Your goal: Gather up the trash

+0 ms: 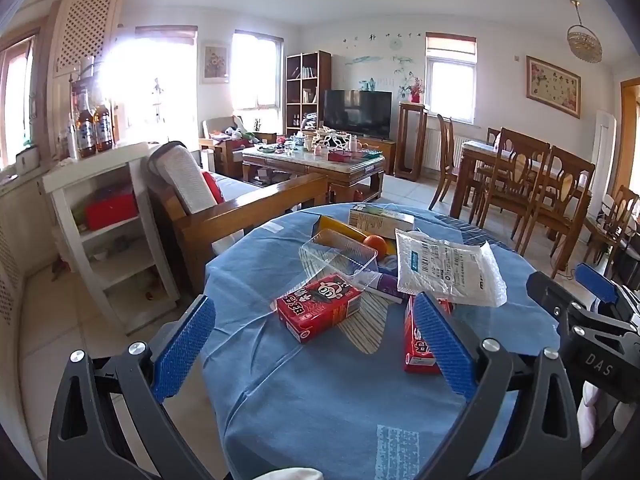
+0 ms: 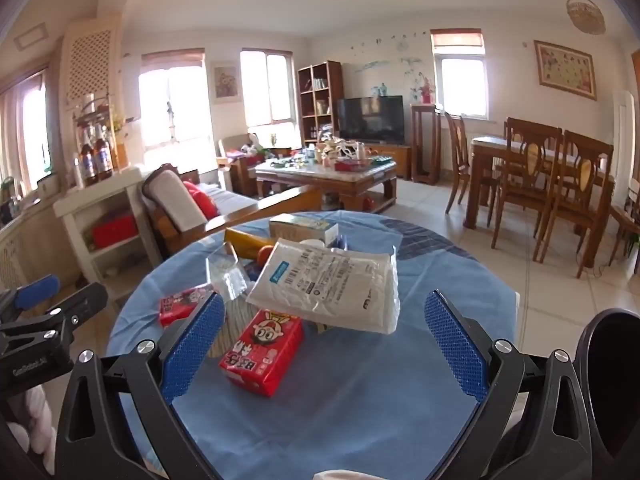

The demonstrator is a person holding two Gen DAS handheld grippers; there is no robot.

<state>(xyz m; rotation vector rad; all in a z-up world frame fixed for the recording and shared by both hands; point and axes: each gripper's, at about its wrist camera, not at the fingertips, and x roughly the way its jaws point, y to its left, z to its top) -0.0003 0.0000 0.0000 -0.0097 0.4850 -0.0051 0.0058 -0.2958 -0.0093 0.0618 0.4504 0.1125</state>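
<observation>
A round table with a blue cloth (image 1: 328,392) (image 2: 352,400) holds a pile of trash. A red carton (image 1: 318,306) (image 2: 182,304) lies at the pile's left, a second red carton (image 1: 418,344) (image 2: 262,350) at its near right. A clear plastic tray (image 1: 338,254) (image 2: 226,270), a white plastic mailer bag (image 1: 446,268) (image 2: 328,284), an orange (image 1: 376,245) (image 2: 263,255), a yellow packet (image 1: 340,227) and a pale box (image 1: 380,220) (image 2: 302,229) lie behind. My left gripper (image 1: 316,316) is open and empty above the near cloth. My right gripper (image 2: 324,310) is open and empty too.
A wooden sofa (image 1: 240,204) and a white shelf unit (image 1: 108,236) stand left of the table. A cluttered coffee table (image 1: 316,160) and TV (image 1: 357,112) are behind. Dining table with chairs (image 1: 528,184) stands at right. A dark bin rim (image 2: 612,384) shows at lower right.
</observation>
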